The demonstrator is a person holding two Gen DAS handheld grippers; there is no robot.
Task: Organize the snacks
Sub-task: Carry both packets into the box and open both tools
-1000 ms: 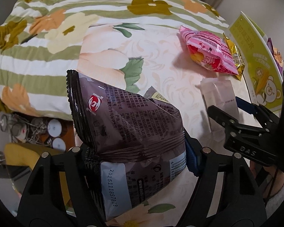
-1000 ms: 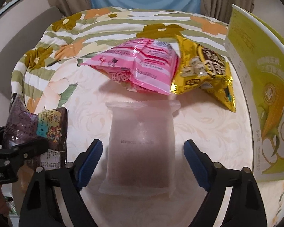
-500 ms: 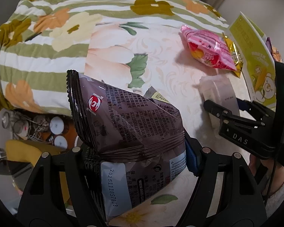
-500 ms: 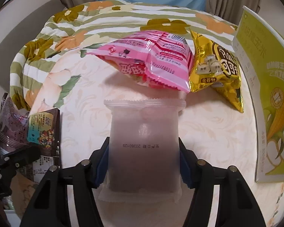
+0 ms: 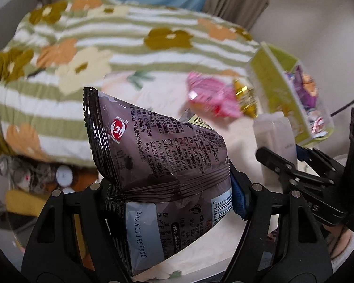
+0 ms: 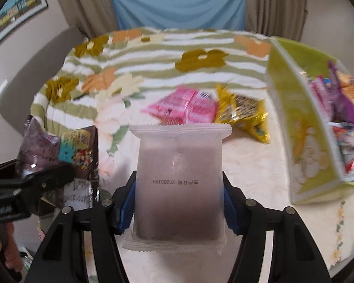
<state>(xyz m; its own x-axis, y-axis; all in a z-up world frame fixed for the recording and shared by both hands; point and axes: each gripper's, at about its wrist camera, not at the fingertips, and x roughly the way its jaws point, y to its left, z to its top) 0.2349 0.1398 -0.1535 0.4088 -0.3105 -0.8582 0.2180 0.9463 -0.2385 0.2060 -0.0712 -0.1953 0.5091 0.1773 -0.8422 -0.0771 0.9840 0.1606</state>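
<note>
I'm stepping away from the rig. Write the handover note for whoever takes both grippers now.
Left gripper: shut on the dark purple snack bag, held up.
Right gripper: shut on the frosted white packet, held up.
On the table: pink bag and yellow bag, beside the green box, which already holds several snacks.
Left: both held packs, then those two, probably go into the box.

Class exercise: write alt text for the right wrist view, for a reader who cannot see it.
The right tool grips a frosted white snack packet between its blue pads, lifted above a cream tablecloth. Behind it lie a pink packet and a yellow packet; a green box holding more snacks stands to the right. At left, the left tool holds a dark purple bag.
</note>
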